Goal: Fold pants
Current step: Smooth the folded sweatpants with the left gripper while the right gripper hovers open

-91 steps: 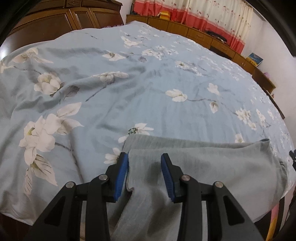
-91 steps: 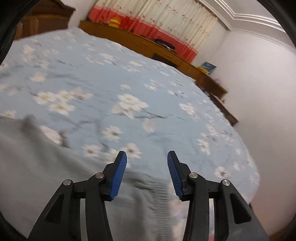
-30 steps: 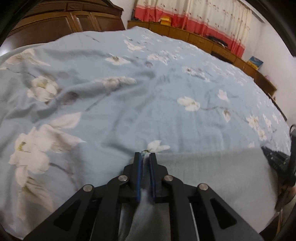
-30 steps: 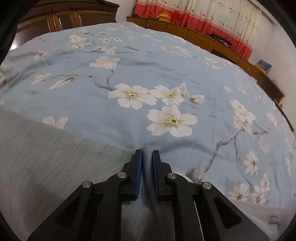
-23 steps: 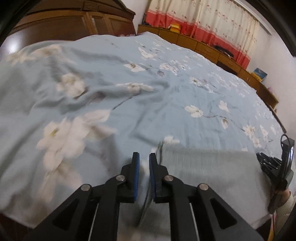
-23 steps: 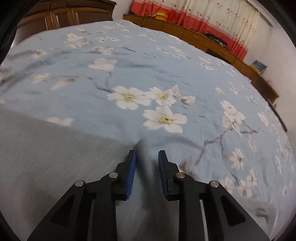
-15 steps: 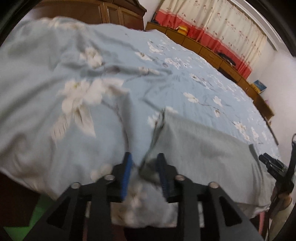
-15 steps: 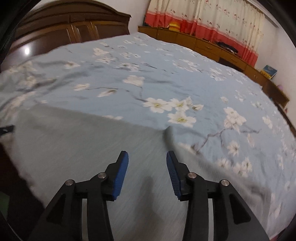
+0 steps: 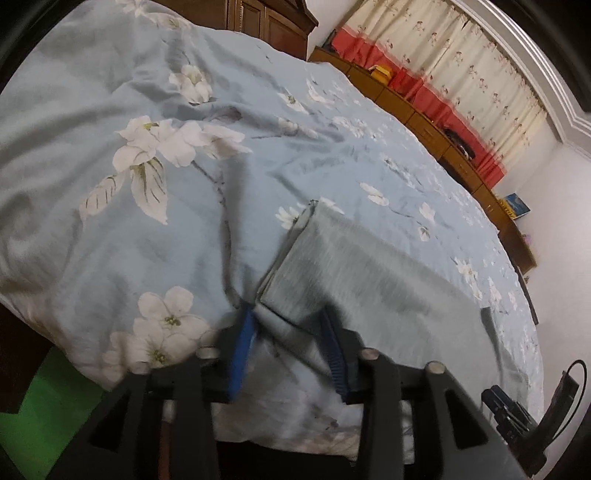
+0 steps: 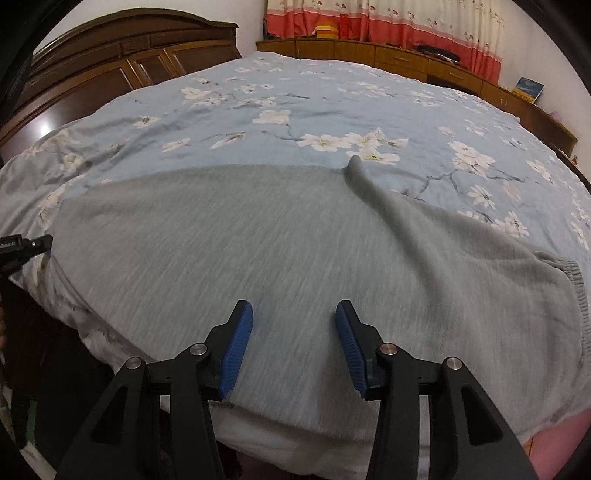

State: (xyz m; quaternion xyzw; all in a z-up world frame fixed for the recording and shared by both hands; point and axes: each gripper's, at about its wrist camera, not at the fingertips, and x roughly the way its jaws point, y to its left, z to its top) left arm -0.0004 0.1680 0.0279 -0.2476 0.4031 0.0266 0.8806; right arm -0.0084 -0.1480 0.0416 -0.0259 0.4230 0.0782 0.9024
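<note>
Grey pants (image 10: 258, 243) lie folded lengthwise on the blue floral bedspread (image 10: 332, 96), near the bed's front edge. Their elastic waistband (image 10: 576, 288) is at the right. A small pinched ridge (image 10: 356, 166) stands up on the far edge. In the left wrist view the pants (image 9: 369, 280) show their stacked leg ends at the left. My left gripper (image 9: 290, 350) is open above the near leg corner, holding nothing. My right gripper (image 10: 293, 347) is open over the middle of the pants, holding nothing.
A dark wooden wardrobe (image 10: 110, 74) stands behind the bed at left. A low wooden cabinet (image 10: 406, 59) runs under red and cream curtains (image 10: 369, 18). The other gripper's tip (image 10: 22, 247) shows at the left edge. Green floor (image 9: 55, 424) lies below the bed.
Both grippers were shut on the pants' far edge a second ago. They let go, opened and pulled back towards the near edge of the bed. The pants now lie flat.
</note>
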